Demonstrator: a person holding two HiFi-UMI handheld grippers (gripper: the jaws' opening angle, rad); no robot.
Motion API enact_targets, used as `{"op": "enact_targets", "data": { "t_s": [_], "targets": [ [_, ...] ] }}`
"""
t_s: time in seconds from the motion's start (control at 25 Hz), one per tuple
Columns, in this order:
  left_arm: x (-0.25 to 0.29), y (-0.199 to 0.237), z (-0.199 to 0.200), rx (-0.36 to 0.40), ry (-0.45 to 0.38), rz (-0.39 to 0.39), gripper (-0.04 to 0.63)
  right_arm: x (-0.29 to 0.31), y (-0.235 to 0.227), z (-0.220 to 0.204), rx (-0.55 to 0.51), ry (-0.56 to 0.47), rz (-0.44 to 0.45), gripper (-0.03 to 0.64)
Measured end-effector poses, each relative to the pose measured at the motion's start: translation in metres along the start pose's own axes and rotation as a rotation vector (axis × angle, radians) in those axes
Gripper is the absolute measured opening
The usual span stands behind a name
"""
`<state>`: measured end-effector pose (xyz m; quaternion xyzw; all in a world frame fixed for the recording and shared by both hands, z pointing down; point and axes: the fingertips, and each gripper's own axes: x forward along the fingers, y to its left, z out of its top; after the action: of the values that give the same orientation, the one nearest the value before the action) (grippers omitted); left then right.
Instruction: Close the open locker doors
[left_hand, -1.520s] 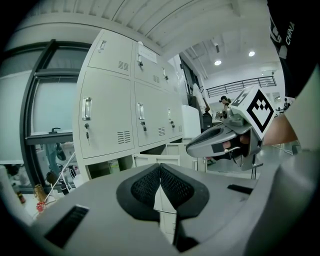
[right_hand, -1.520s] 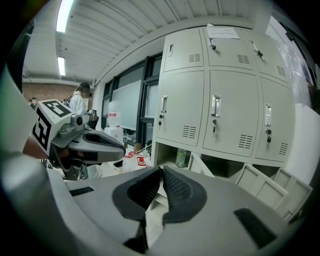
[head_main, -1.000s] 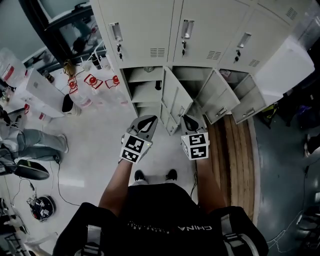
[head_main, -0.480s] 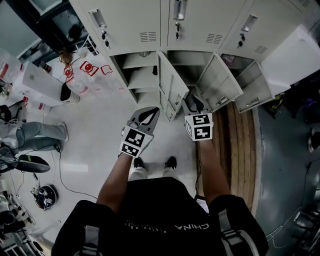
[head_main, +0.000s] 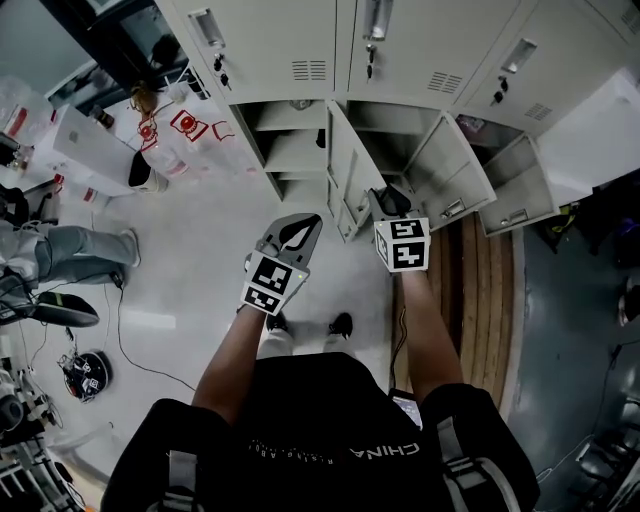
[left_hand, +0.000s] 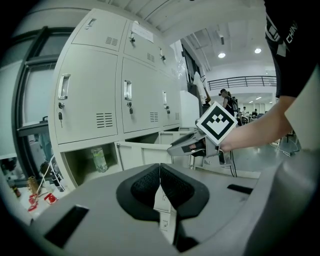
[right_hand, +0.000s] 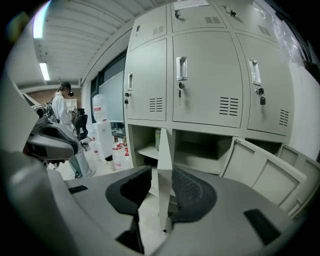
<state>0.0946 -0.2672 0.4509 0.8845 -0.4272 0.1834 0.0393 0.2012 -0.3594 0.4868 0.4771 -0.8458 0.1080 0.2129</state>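
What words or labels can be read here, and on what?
"CHINA": on the person's black shirt.
Smaller line beside it: too small to read.
Red-labelled floor containers: print blurred.
Paper label on an upper locker door: unreadable.

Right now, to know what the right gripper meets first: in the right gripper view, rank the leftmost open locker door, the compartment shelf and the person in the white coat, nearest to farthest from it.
1. Leftmost open locker door: centre, edge between the right gripper's jaws.
2. Compartment shelf: just behind, left of that door.
3. Person in the white coat: far left, well beyond.
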Motion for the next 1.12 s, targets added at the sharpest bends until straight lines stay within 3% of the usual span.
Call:
{"op": "enact_targets", "data": {
  "t_s": [0.16, 0.44, 0.84, 1.12],
  "targets": [
    [-0.003, 0.006, 0.0, 0.001, 0.0, 0.028, 0.02, 0.0, 0.002, 0.002, 0.007, 0.003, 0.0, 0.11],
    [-0.002, 0.001, -0.007, -0.002, 0.015, 0.055, 0.021, 0.0, 0.015, 0.002, 0.009, 0.017, 0.054, 0.106],
    [0.008, -0.006, -0.02, -0.026, -0.014, 0.192, 0.021, 0.004, 0.041, 0.003, -0.003, 0.046, 0.155, 0.107],
    [0.018, -0.006, -0.045, -0.052, -0.002, 0.164, 0.025, 0.01, 0.066, 0.007, -0.001, 0.073, 0.186, 0.114]
  ]
}}
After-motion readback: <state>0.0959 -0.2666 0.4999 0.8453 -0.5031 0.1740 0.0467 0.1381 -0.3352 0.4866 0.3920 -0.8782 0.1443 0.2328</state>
